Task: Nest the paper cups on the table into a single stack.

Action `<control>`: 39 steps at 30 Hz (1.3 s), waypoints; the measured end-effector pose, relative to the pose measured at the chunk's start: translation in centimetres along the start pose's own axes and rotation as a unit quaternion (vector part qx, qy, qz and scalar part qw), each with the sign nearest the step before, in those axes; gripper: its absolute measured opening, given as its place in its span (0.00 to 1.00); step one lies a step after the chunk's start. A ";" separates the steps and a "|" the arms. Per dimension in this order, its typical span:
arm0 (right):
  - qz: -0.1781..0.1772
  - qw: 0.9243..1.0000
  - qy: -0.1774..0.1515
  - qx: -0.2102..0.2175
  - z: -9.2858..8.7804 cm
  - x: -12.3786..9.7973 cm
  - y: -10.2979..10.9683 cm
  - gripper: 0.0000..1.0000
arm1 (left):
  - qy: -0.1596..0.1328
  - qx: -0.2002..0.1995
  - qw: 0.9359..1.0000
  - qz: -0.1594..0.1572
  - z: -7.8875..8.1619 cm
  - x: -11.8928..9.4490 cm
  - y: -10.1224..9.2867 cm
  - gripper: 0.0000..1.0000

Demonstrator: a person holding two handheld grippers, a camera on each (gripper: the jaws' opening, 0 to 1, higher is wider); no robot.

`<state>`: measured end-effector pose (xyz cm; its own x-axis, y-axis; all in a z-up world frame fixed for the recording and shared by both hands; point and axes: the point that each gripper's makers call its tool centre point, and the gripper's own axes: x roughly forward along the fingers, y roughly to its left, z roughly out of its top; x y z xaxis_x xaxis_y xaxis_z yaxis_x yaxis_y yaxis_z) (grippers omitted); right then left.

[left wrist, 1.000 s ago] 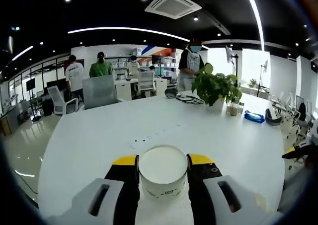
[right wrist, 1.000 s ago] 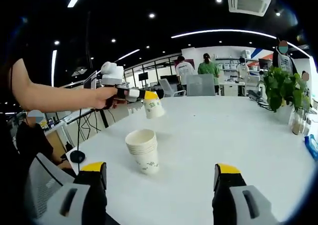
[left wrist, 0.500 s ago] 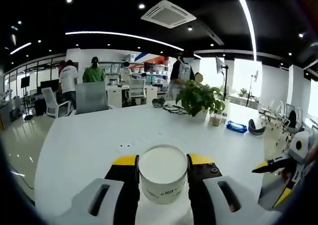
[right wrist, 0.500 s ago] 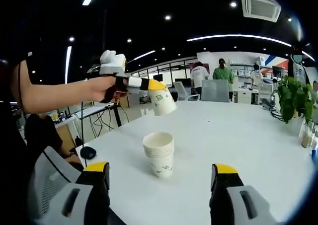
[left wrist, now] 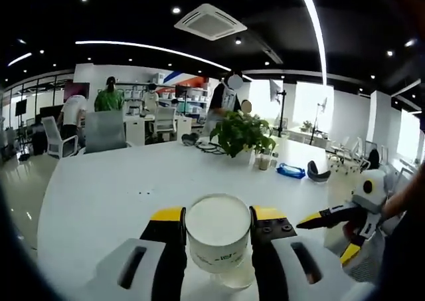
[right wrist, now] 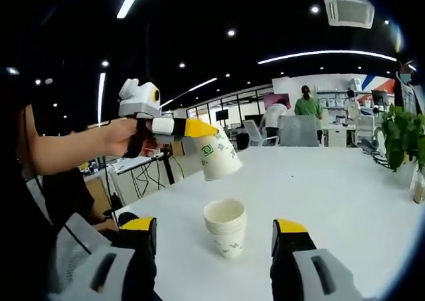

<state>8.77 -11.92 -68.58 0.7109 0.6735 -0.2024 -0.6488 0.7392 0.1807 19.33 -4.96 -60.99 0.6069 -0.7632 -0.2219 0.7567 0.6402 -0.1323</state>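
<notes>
A white paper cup (left wrist: 218,238) with a green logo sits between the jaws of my left gripper (left wrist: 218,214), which is shut on its wall. In the right gripper view a hand holds that left gripper (right wrist: 199,129) in the air, with the held cup (right wrist: 218,156) tilted just above and left of a stack of nested paper cups (right wrist: 226,228). The stack stands upright on the white table (right wrist: 332,195). My right gripper (right wrist: 214,226) is open, its yellow-tipped jaws on either side of the stack and nearer than it. The right gripper (left wrist: 330,233) also enters the left gripper view from the right.
A potted plant (left wrist: 239,131) stands at the far side of the table (left wrist: 99,195), with a blue object (left wrist: 290,171) and a dark round item (left wrist: 319,173) beside it. A grey chair (left wrist: 105,129) and several people are beyond the table. The plant (right wrist: 405,131) is at the right.
The left gripper has carried its cup closer to the stack and now hangs just above it. The right gripper has come nearer the stack and further into the left gripper view.
</notes>
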 end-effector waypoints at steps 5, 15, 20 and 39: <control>0.029 0.999 -0.014 0.021 1.0 0.8 0.8 0.63 | -0.005 -0.006 0.999 -0.032 0.2 -0.8 -2.3 0.35; 0.075 0.996 -0.015 0.035 1.6 2.0 2.8 0.59 | -0.005 0.001 0.996 -0.084 -0.2 -1.8 -5.2 0.35; 0.086 0.995 -0.008 0.041 1.5 2.2 3.2 0.57 | -0.011 0.003 0.993 -0.115 0.0 -2.0 -6.7 0.35; 0.110 0.987 -0.058 0.107 4.6 0.3 2.7 0.54 | 0.054 0.005 0.988 -0.145 -4.6 -3.5 -6.8 0.35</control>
<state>8.50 -9.68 -63.74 0.5935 0.8044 -0.0272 -0.7276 0.5507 0.4090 10.90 -6.23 -63.77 0.3354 -0.9000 -0.2784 0.8974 0.3951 -0.1963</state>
